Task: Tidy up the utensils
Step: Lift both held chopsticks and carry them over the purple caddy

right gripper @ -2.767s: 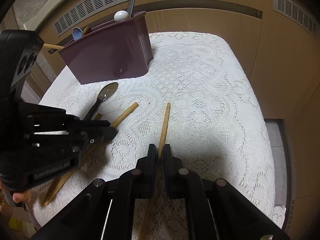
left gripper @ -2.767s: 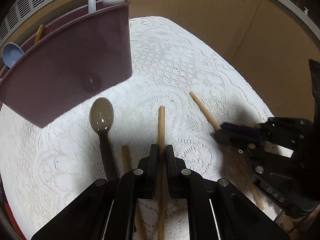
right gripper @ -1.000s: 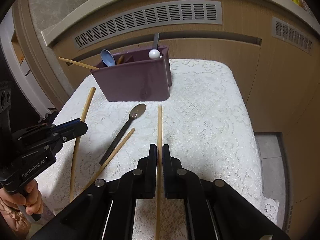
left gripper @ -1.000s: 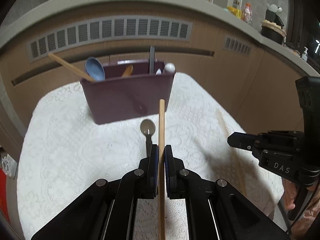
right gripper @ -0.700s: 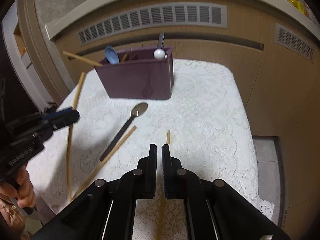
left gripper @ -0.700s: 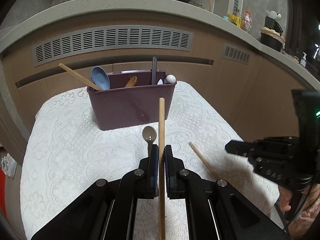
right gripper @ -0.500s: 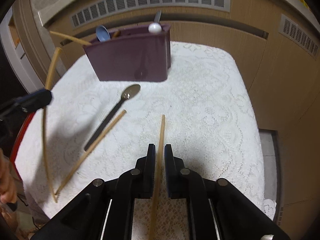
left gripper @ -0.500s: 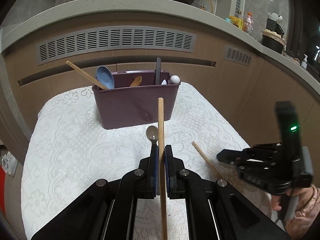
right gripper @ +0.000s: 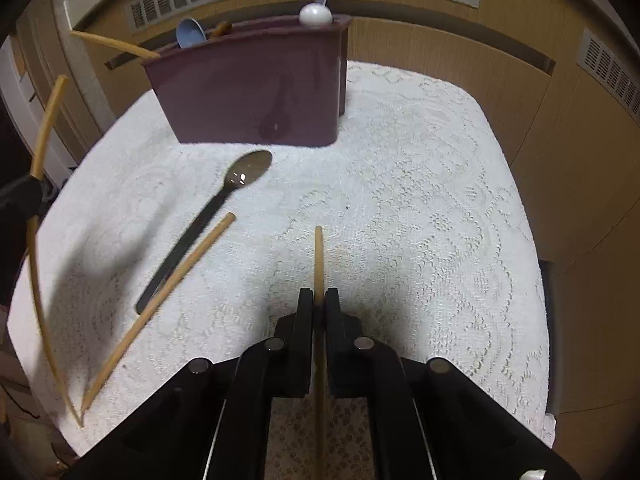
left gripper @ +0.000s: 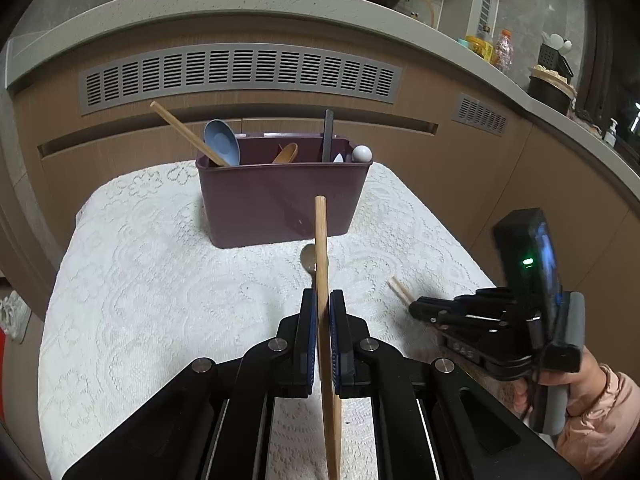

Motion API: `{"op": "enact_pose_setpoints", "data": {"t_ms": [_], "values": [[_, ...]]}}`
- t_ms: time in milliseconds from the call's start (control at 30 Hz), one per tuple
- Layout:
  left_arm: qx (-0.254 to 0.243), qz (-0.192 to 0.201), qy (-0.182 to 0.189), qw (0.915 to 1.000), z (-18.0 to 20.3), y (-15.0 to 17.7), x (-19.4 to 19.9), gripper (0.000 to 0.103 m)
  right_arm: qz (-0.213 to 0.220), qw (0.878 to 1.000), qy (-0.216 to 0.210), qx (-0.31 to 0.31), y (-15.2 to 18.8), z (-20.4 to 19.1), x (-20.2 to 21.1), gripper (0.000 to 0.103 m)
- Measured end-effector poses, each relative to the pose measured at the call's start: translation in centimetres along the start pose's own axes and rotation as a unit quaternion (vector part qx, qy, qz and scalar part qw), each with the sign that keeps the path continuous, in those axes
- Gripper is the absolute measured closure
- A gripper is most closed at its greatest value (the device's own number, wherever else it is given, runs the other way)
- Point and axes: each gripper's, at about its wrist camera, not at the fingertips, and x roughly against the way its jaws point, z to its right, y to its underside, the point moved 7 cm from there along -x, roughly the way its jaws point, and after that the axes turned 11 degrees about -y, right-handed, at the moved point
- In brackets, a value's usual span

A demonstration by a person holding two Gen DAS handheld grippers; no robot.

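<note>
My left gripper (left gripper: 321, 300) is shut on a wooden chopstick (left gripper: 321, 240) and holds it above the cloth, pointing at the purple utensil holder (left gripper: 280, 196). My right gripper (right gripper: 319, 298) is shut on a second chopstick (right gripper: 318, 256) low over the cloth; it also shows in the left wrist view (left gripper: 420, 306). A dark-handled metal spoon (right gripper: 224, 204) and a third chopstick (right gripper: 168, 296) lie on the cloth in front of the holder (right gripper: 256, 92). The left-held chopstick shows at the left edge of the right wrist view (right gripper: 44, 132).
The holder has a blue spoon (left gripper: 221, 142), a slanting chopstick (left gripper: 184, 132), a wooden spoon (left gripper: 286, 153), a dark handle (left gripper: 329, 132) and a white ball-topped piece (left gripper: 362, 154). The lace-covered table (left gripper: 140, 280) ends at wooden cabinets behind and to the right.
The left gripper stayed raised with its chopstick. The right gripper dropped toward the cloth and closed on the chopstick it had briefly lowered.
</note>
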Motion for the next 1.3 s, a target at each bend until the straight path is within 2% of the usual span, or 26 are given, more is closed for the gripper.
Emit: {"op": "enact_pose_setpoints", "data": {"t_ms": [167,433,533,633,733,833,933,1100,1233,1300], "values": [[0.009,0.009,0.0,0.9999,-0.3,-0.1,1.1,0.097,0.046,0.999,-0.024,0.004,-0.5,-1.5,4.2,0.098],[0.025,0.065,0.004,0.9975,-0.9,-2.8,5.5,0.097,0.121,0.991,-0.045,0.02,-2.5,-3.9,10.3,0.098],[0.031,0.1,0.01,0.9944,-1.0,-6.2,7.4,0.097,0.161,0.985,-0.05,0.036,-5.3,-4.8,12.8,0.098],[0.034,0.147,0.01,0.9884,-1.1,-10.5,9.8,0.097,0.226,0.971,-0.045,0.062,-10.2,-6.0,16.7,0.098],[0.026,0.212,-0.003,0.9768,-1.4,-15.7,12.7,0.097,0.285,0.954,-0.037,0.088,-14.9,-7.0,20.3,0.098],[0.027,0.251,-0.015,0.9675,-2.1,-19.5,14.0,0.097,0.334,0.936,-0.031,0.109,-19.6,-8.0,22.5,0.098],[0.029,0.273,-0.025,0.9613,-3.1,-22.8,13.8,0.097,0.354,0.927,-0.027,0.121,-23.2,-8.6,22.5,0.098],[0.03,0.267,-0.05,0.9618,-5.1,-24.9,10.6,0.097,0.373,0.919,-0.037,0.124,-26.8,-8.7,19.5,0.098],[0.033,0.244,-0.057,0.9676,-6.2,-24.7,7.0,0.097,0.349,0.93,-0.048,0.11,-28.4,-8.1,14.9,0.098],[0.035,0.23,-0.058,0.971,-6.8,-24.5,5.2,0.097,0.346,0.931,-0.042,0.108,-28.9,-7.5,13.0,0.098]]}}
